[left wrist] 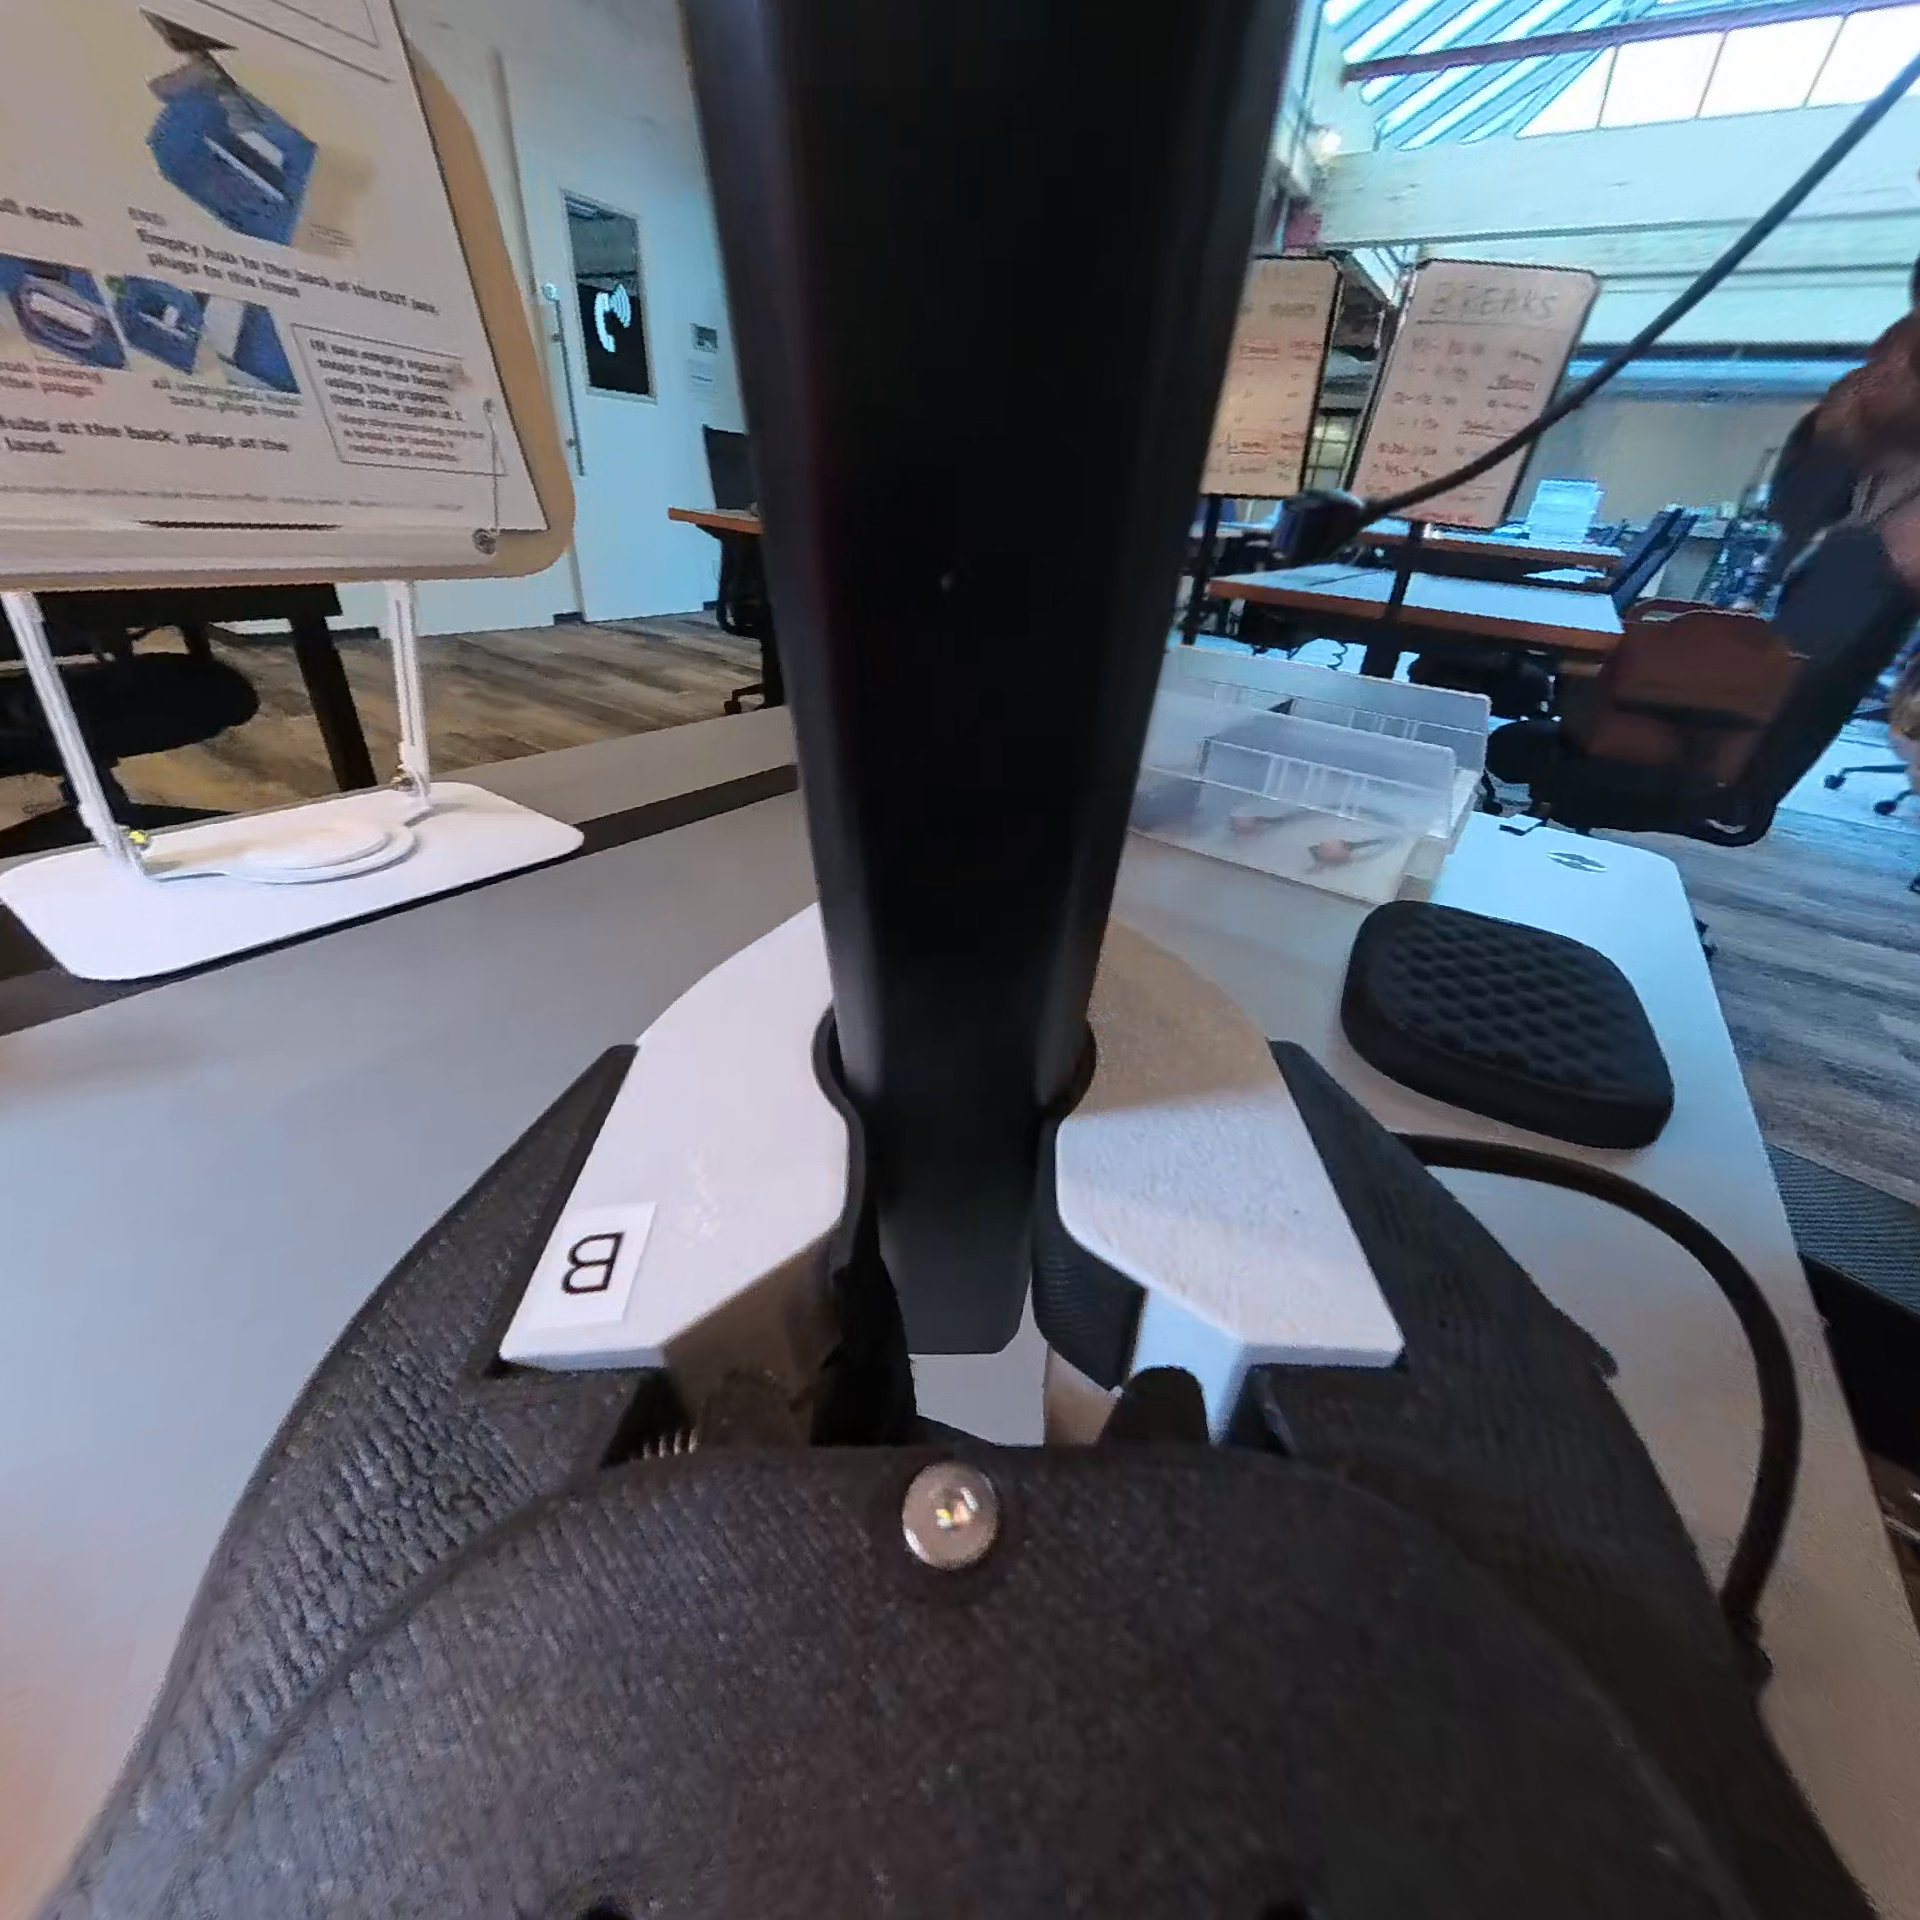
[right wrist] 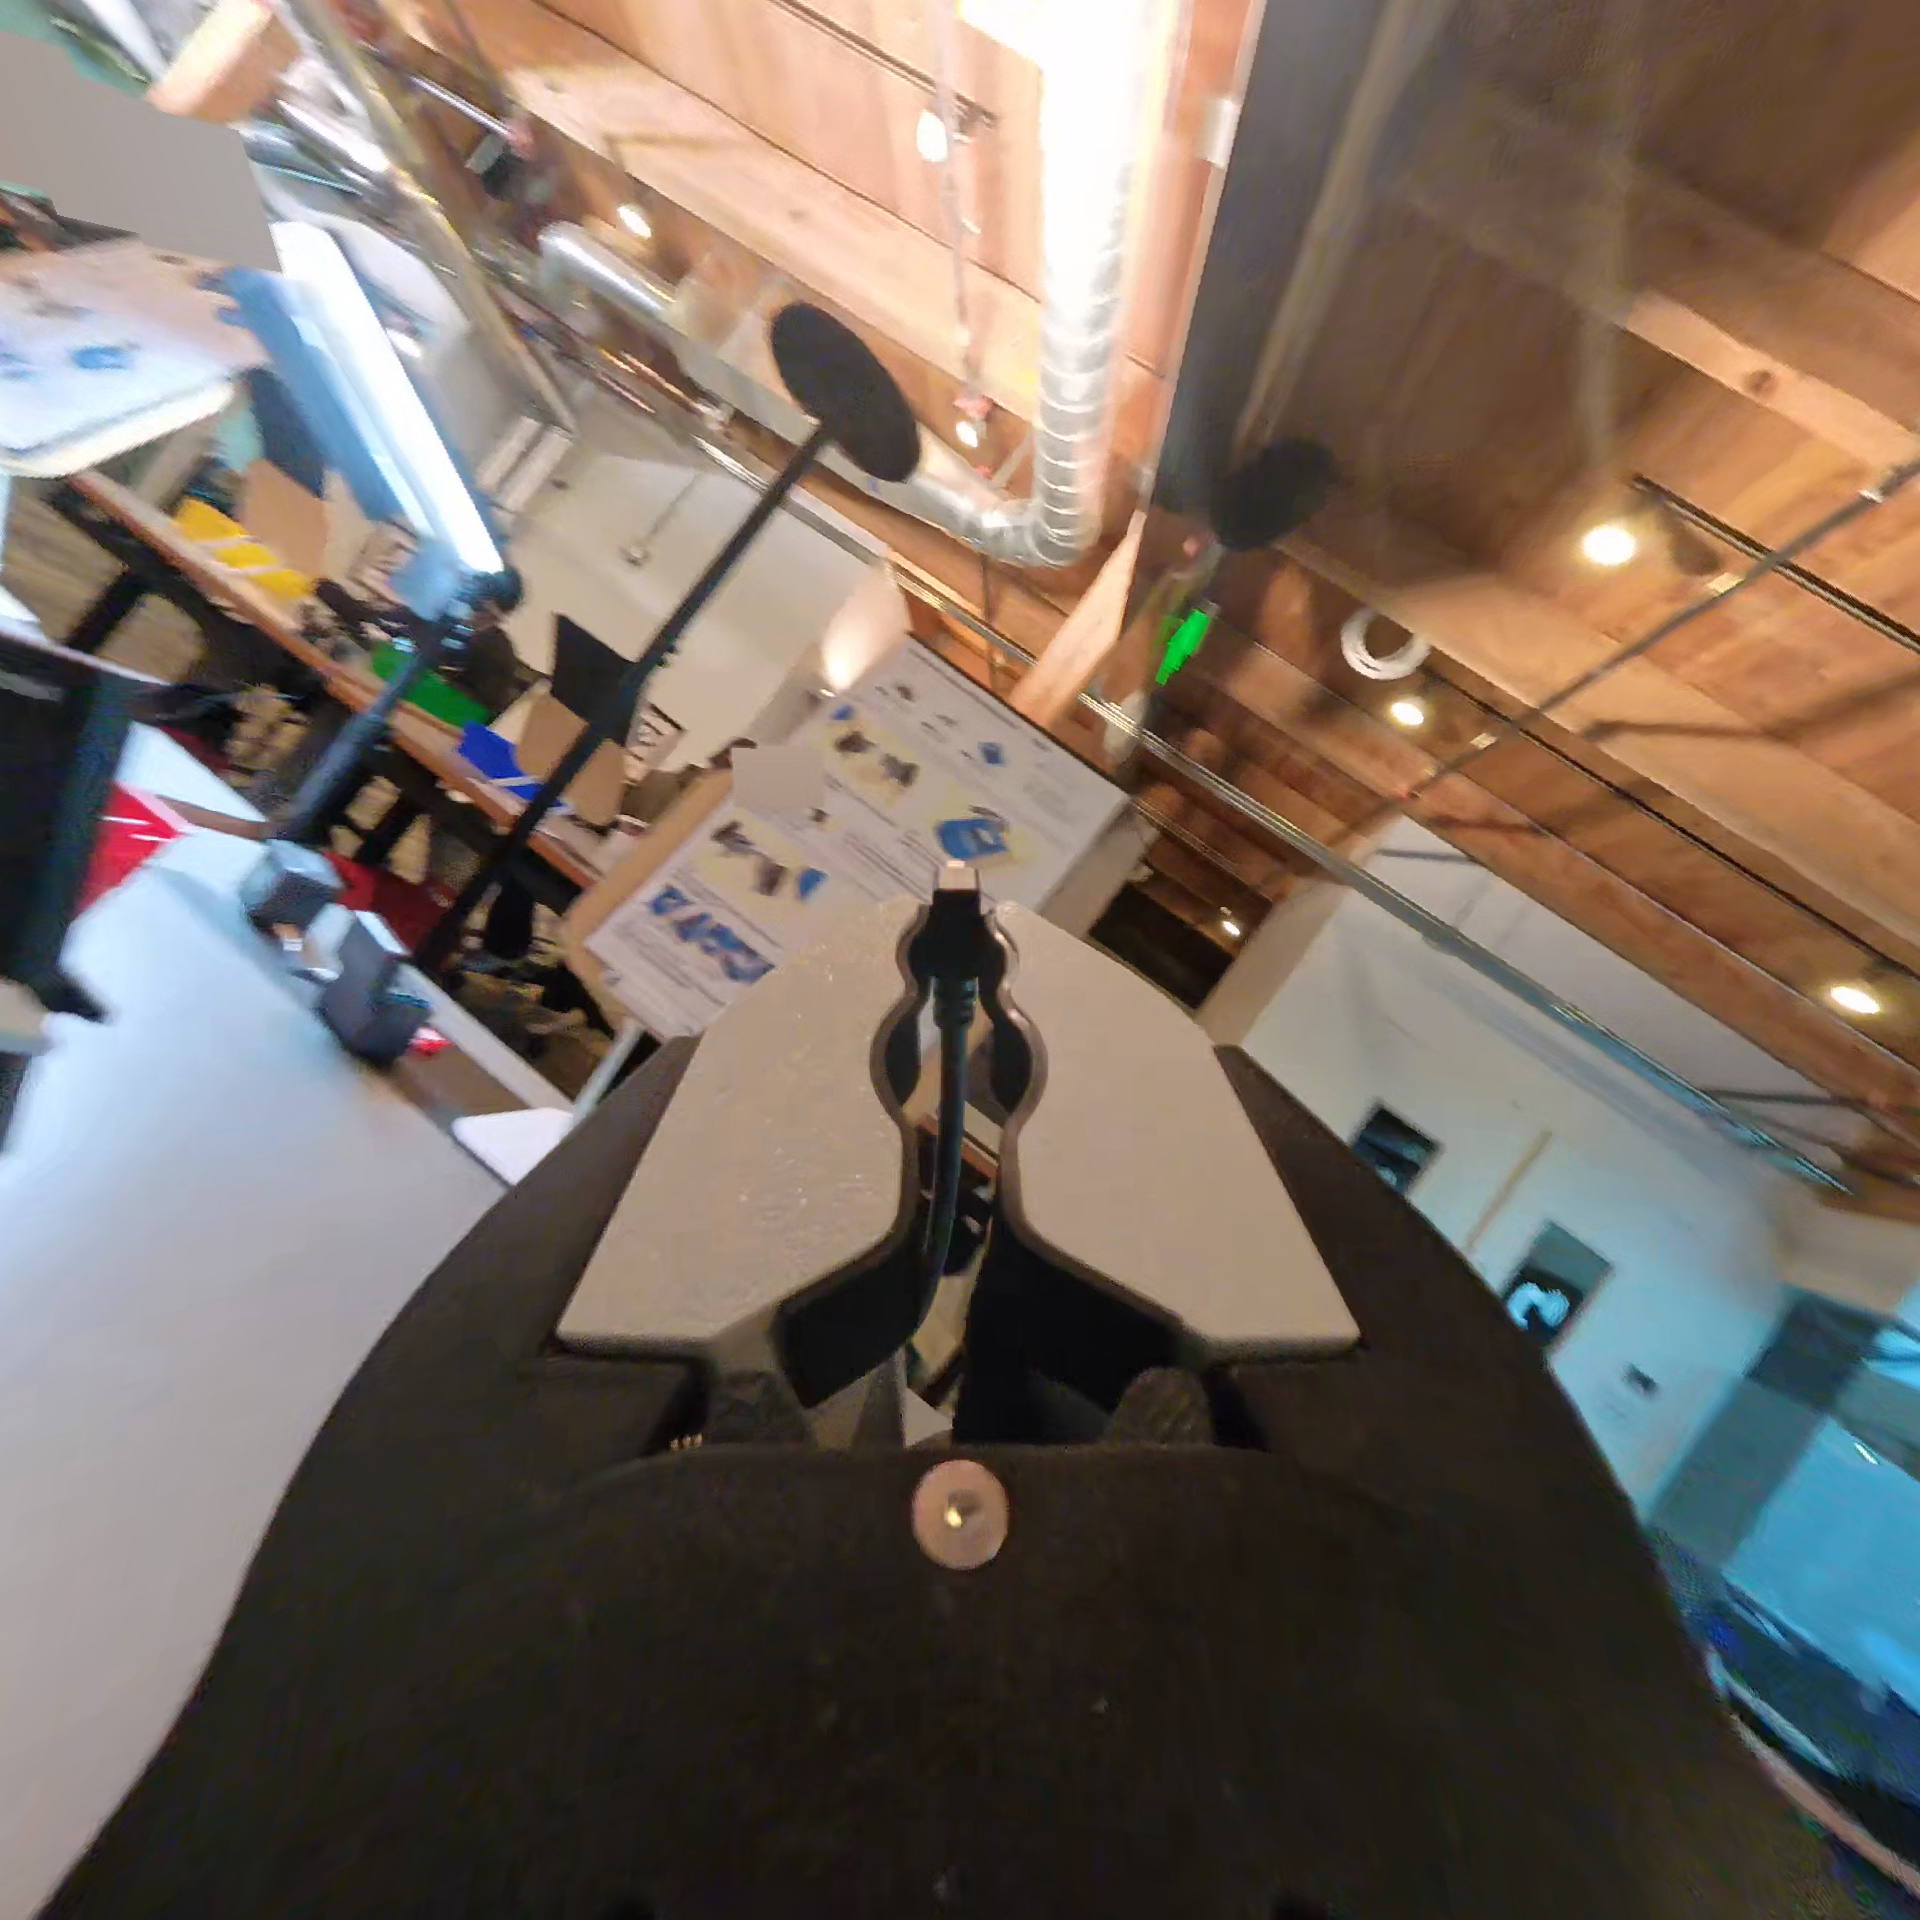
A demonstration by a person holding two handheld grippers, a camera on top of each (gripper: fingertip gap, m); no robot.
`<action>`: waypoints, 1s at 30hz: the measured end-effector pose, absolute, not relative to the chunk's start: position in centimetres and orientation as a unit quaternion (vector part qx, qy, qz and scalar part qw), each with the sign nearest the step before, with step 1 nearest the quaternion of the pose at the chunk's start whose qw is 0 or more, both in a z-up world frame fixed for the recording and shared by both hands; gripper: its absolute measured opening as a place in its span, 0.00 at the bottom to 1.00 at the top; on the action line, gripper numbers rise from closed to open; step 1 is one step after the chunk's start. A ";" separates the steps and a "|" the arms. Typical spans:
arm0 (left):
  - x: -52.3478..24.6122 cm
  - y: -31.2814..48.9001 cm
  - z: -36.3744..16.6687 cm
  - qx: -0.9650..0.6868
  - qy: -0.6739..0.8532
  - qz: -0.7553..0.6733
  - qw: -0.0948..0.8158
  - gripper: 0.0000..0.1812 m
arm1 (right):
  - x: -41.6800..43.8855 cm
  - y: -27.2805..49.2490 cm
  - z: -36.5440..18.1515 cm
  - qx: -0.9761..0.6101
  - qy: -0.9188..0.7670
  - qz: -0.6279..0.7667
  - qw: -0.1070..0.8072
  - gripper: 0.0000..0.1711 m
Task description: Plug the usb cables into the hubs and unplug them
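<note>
Jaws clamped: left gripper point(left wrist: 954, 1049) on black hub point(left wrist: 935, 520); right gripper point(right wrist: 956, 935) on usb cable point(right wrist: 953, 1049).

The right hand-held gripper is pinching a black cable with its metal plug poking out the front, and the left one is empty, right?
Not quite. The left hand-held gripper isn't empty: the left wrist view shows it clamped on a black hub. The right hand-held gripper does pinch the black cable, plug forward.

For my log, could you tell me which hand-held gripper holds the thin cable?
The right hand-held gripper: it pinches a thin black usb cable, plug forward; the left hand-held gripper clamps a broad black bar instead.
</note>
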State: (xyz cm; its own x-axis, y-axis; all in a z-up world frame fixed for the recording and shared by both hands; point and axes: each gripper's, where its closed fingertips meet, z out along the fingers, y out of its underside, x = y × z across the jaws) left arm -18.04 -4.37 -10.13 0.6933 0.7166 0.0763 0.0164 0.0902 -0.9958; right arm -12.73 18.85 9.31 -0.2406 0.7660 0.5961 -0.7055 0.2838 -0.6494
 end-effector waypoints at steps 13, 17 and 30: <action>-18.1 -3.9 -10.1 -0.619 -0.285 0.251 0.687 0.16 | -24.9 38.0 4.3 -0.255 -0.618 0.358 0.652 0.05; -18.1 -4.1 -10.0 -0.616 -0.285 0.256 0.689 0.16 | -29.0 39.9 -3.0 -0.202 -0.734 0.225 0.608 0.05; -18.3 -4.1 -10.4 -0.618 -0.293 0.261 0.682 0.16 | -29.6 38.0 -19.5 -0.419 -0.868 0.252 0.090 0.10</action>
State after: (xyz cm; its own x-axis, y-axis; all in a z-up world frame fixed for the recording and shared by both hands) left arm -18.35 -4.14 -10.36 0.6927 0.7172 0.0763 0.0059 0.1001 -0.9950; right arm -29.56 38.04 -19.53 -0.6328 0.7724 -0.0545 0.6816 0.5222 -0.5126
